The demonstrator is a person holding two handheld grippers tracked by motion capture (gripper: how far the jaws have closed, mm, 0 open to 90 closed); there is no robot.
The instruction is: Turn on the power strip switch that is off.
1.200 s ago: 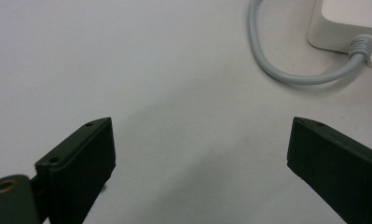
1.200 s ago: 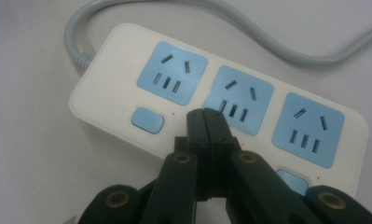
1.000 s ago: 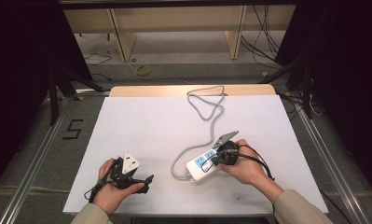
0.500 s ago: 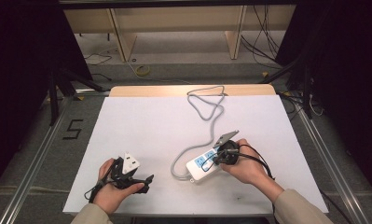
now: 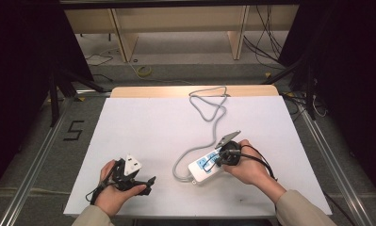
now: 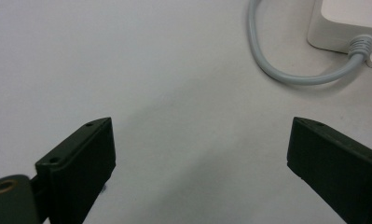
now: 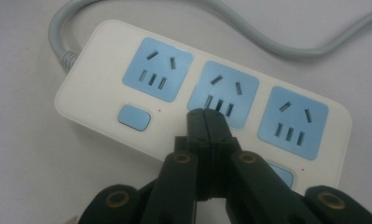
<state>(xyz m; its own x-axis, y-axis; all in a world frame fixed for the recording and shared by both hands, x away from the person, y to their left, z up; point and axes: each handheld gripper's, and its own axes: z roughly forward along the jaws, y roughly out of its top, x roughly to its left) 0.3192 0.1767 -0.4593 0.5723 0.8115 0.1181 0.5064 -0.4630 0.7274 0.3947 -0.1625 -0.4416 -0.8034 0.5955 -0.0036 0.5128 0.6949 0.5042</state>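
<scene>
A white power strip point(image 5: 202, 168) with three blue sockets lies on the white table, and its grey cable point(image 5: 209, 110) loops toward the far edge. My right gripper point(image 5: 216, 160) is shut with nothing between its jaws. Its tips point(image 7: 204, 114) sit over the near edge of the strip's point(image 7: 95, 93) middle socket point(image 7: 242, 86). I cannot tell if they touch it. A blue switch point(image 7: 134, 117) shows below the left socket. My left gripper point(image 5: 149, 182) rests at the front left, open and empty point(image 6: 200, 140), pointing toward the cable's bend point(image 6: 286, 77) and the strip's end point(image 6: 347, 21).
The white sheet point(image 5: 152, 127) covers the tabletop, with a wooden strip point(image 5: 143, 92) along the far edge. Metal rails point(image 5: 35, 160) run down both sides. Loose cables point(image 5: 265, 47) lie on the floor beyond the table.
</scene>
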